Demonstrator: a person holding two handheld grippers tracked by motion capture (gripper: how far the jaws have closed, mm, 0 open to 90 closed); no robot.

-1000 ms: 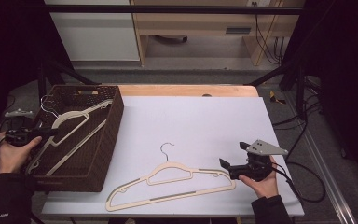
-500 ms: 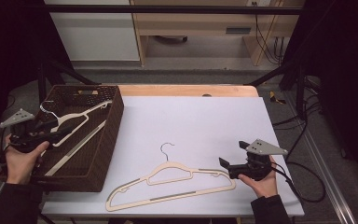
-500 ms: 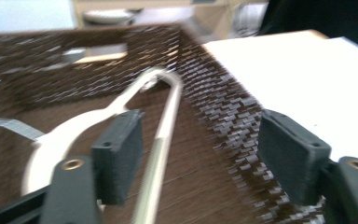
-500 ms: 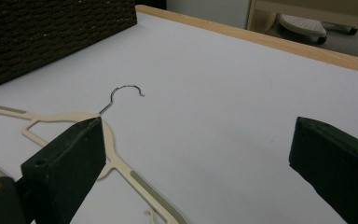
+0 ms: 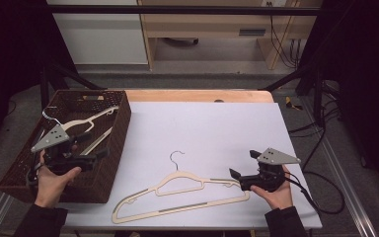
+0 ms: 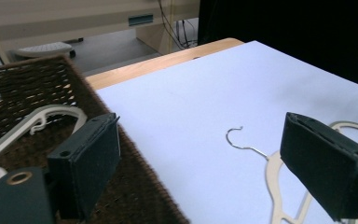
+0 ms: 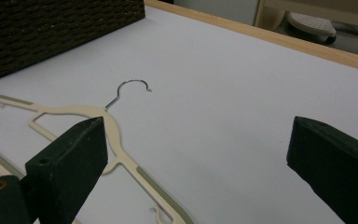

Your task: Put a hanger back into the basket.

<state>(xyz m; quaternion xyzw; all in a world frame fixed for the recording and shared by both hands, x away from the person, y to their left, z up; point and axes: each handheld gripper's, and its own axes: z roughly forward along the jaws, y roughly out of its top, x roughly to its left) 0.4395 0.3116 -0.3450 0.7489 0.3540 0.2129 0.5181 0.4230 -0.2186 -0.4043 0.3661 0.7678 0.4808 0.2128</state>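
A cream hanger with a metal hook (image 5: 177, 187) lies on the white table top; it also appears in the left gripper view (image 6: 279, 172) and the right gripper view (image 7: 116, 140). A second cream hanger (image 5: 86, 121) (image 6: 32, 123) lies inside the dark wicker basket (image 5: 94, 190). My left gripper (image 5: 96, 146) (image 6: 200, 154) hovers over the basket's near right part. Its jaws have just been opening and are open, with nothing between them. My right gripper (image 5: 242, 164) (image 7: 196, 144) rests at the table hanger's right end, open and holding nothing.
The basket (image 6: 140, 186) (image 7: 51, 28) takes up the table's left side. The white sheet (image 5: 212, 128) ends at a wooden strip (image 5: 192, 95) along the far edge. Cables (image 5: 321, 197) trail off the right edge. Beyond the table stand wooden furniture and a dark frame.
My left gripper has moved right from the basket's left rim to above its near right part, and its jaws have spread wider. The right gripper and both hangers have stayed put.
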